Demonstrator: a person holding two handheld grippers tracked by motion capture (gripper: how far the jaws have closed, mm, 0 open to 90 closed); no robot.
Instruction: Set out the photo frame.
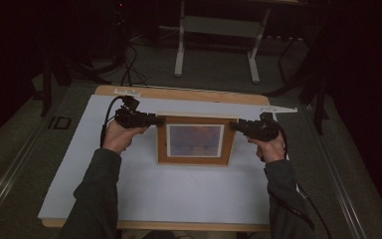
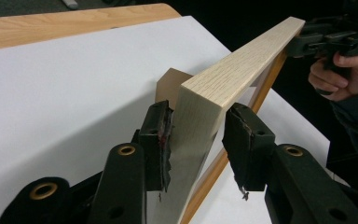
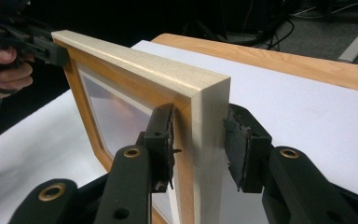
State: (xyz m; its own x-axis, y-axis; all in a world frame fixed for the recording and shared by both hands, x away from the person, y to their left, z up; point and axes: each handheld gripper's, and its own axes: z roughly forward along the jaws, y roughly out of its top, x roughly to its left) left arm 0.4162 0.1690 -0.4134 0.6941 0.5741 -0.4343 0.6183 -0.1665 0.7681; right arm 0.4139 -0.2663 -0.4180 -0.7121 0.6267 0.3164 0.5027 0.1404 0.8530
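frame (image 1: 194,141) picture blurred (stand (image 2: 170,84) mostly hidden)

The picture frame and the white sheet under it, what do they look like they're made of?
The picture frame looks like wood: pale, matt outer edges with open oak-like grain, an orange-brown front face and mitred corners; it could be veneer. Its pane reflects light, so glass or clear plastic. The white sheet looks like matt paper or thin board, lying flat on a wooden tabletop with visible grain.

Light wooden picture frame (image 3: 200,93), upright on white table sheet (image 3: 307,112); right gripper (image 3: 199,144) straddling its near corner, left pad touching, right pad slightly apart; left gripper (image 3: 37,44) at far corner.
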